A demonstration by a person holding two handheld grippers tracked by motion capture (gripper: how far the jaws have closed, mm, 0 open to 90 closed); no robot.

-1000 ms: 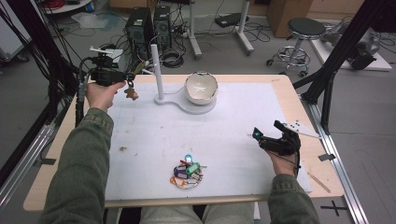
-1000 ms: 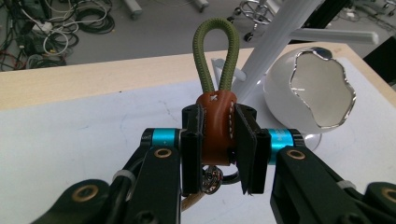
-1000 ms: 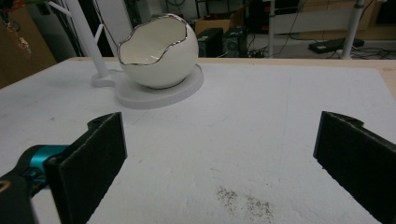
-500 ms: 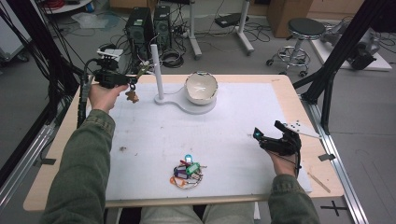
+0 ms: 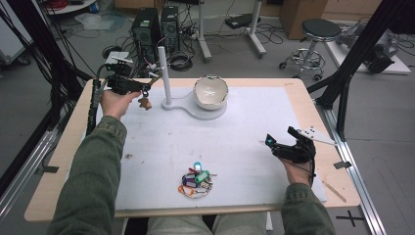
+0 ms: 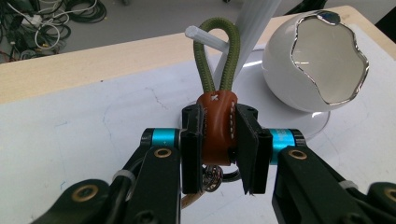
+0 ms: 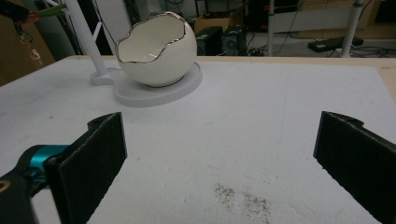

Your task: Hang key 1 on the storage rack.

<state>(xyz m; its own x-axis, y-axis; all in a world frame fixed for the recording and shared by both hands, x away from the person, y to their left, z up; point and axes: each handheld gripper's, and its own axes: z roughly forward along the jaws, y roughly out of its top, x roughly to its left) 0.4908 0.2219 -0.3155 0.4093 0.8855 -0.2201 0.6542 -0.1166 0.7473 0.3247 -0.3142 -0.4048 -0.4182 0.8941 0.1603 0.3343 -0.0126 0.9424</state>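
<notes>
Left gripper (image 6: 219, 140) is clamped on the brown leather keychain (image 6: 215, 126), its green loop (image 6: 217, 56) raised to the white peg (image 6: 205, 38) — lined up to hook on. Right gripper (image 7: 219, 154) rests wide apart on the mat (image 5: 235, 142) — waiting, clear of the key pile (image 5: 195, 180).

Stand post (image 5: 163, 73) at the table's (image 5: 63, 147) 11 o'clock, bowl (image 5: 211, 92) just right of it on the shared base, key fob (image 6: 215, 126) in left claw (image 5: 145, 89) beside the post's peg (image 6: 205, 38), keychain pile (image 5: 195, 180) at 6 o'clock, right claw (image 5: 272, 144) at 4 o'clock.
</notes>
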